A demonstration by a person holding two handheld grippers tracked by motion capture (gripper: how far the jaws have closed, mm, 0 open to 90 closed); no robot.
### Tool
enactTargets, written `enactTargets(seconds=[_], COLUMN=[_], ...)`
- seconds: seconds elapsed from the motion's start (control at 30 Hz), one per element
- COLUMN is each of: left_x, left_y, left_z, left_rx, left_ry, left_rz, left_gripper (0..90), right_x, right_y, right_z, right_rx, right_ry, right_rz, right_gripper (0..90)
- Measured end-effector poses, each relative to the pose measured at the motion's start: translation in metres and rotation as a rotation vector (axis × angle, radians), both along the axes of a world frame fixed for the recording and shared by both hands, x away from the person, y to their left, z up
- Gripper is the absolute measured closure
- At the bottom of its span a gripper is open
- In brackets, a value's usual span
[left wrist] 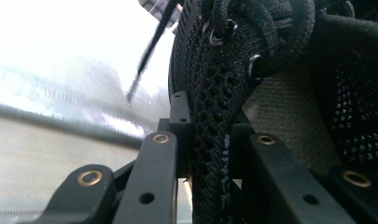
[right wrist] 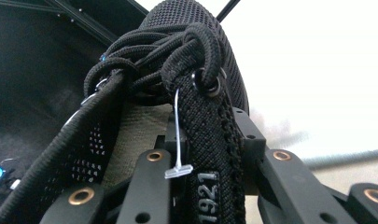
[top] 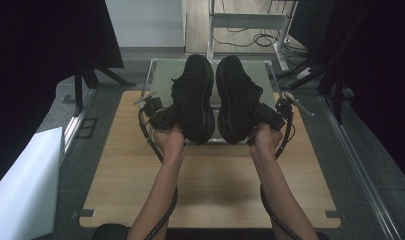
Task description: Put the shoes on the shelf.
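Each gripper's jaws pinch a collar edge, the left gripper [top: 160, 116] holding the left shoe [top: 195, 97] and the right gripper [top: 271, 116] the right shoe [top: 235, 97], soles up, lifted over the desk's [top: 210, 185] far edge, presumably to carry them as a pair.

High view overhead facing forward, gripper views close-up, sharing shoes [top: 215, 97]

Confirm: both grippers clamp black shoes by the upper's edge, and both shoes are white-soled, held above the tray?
Wrong on the soles: the high view shows the left shoe and right shoe black all over. Left gripper and right gripper do clamp the uppers' edges, above the tray.
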State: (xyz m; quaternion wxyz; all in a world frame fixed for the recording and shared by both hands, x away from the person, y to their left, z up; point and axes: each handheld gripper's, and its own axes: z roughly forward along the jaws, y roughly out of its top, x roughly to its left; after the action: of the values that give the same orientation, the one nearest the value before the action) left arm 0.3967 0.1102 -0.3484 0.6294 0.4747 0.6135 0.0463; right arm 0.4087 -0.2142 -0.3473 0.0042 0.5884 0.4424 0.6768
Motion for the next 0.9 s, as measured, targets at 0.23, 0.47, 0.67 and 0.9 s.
enactTargets(seconds=[0.23,0.47,0.67,0.9], left_x=[0.020,0.044,0.057,0.065], left_y=[0.001,0.000,-0.002,-0.006], left_z=[0.008,0.020,0.024,0.023], left_rx=[0.013,0.083,0.160,0.179], left_ry=[0.022,0.040,0.074,0.101], left_rz=[0.021,0.031,0.059,0.061], left_gripper=[78.5,78.2,77.4,76.3], right_x=[0.020,0.047,0.062,0.071], right_y=[0.006,0.009,0.009,0.012], right_z=[0.009,0.012,0.016,0.017], right_rx=[-0.040,-0.055,-0.103,-0.164], right_ry=[0.005,0.032,0.045,0.051], right_rz=[-0.023,-0.045,-0.069,-0.081], right_gripper=[72.8,72.8,72.6,72.4])
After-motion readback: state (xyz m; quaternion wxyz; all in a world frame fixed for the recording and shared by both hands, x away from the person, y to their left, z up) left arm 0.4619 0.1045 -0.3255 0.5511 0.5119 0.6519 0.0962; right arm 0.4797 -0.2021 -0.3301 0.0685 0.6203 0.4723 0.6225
